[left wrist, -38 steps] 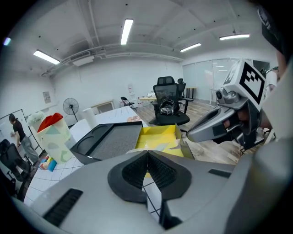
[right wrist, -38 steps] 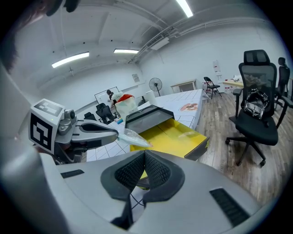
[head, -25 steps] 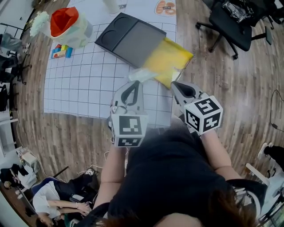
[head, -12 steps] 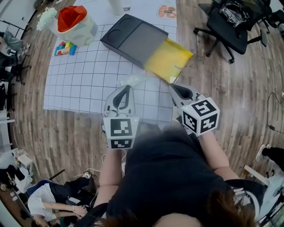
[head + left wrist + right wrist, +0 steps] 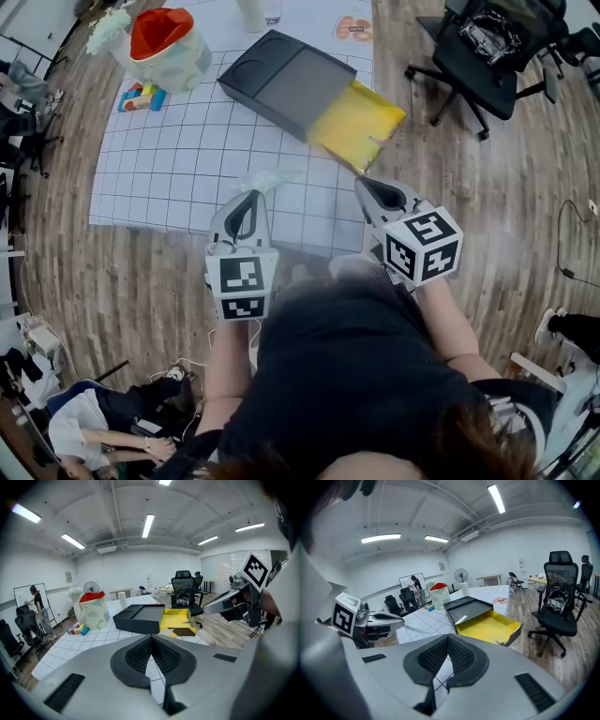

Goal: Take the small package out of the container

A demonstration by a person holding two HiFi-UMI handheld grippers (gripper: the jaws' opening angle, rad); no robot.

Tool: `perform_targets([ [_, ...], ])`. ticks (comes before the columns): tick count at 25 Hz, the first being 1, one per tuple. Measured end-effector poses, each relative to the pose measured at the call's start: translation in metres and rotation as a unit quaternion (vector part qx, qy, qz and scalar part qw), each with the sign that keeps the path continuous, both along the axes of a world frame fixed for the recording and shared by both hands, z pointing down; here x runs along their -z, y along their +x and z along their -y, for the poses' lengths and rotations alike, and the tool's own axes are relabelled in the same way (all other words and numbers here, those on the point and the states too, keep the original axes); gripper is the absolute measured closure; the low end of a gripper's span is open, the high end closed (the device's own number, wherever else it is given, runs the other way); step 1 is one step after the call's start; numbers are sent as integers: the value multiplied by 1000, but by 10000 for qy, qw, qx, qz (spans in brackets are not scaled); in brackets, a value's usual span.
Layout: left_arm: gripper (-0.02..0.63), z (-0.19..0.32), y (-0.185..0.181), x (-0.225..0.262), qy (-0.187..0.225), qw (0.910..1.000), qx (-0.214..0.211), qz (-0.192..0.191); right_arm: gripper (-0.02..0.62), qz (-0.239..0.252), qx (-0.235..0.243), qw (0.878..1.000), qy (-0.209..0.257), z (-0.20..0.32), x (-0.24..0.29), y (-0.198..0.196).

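Whereas a second ago it lay at the lip of the yellow drawer [image 5: 361,122], the small package [image 5: 267,178] is now clear of the container [image 5: 281,80], over the gridded mat [image 5: 159,159].
- Left gripper [image 5: 251,197]: drawn back; jaws clenched, apparently pinching the package's clear edge.
- Right gripper [image 5: 366,185]: jaws together, empty.
- Status: removal looks done; release remains.

I count 2 grippers, i.e. left gripper [image 5: 252,194] & right gripper [image 5: 362,184], plus 1 yellow container [image 5: 361,122] w/ 1 dark sleeve [image 5: 281,80], 1 clear small pkg [image 5: 266,178], 1 red-topped bag [image 5: 165,49], 1 white cylinder [image 5: 249,11] & 1 grid mat [image 5: 169,159].
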State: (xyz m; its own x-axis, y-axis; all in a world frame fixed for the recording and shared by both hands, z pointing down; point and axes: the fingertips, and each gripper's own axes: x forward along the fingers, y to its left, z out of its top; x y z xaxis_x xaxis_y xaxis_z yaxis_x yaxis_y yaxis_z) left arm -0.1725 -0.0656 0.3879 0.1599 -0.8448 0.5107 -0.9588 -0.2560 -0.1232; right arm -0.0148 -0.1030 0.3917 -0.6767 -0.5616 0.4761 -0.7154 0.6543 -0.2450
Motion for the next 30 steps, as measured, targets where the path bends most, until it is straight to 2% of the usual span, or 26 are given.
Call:
perform_targets([
  [16, 580, -32, -29, -7, -138, 9993, 343, -30, 581, -42, -63, 9999, -93, -13, -7, -2],
  [30, 580, -40, -31, -5, -111, 9988, 467, -67, 581, -34, -16, 10000, -23, -18, -5, -1],
])
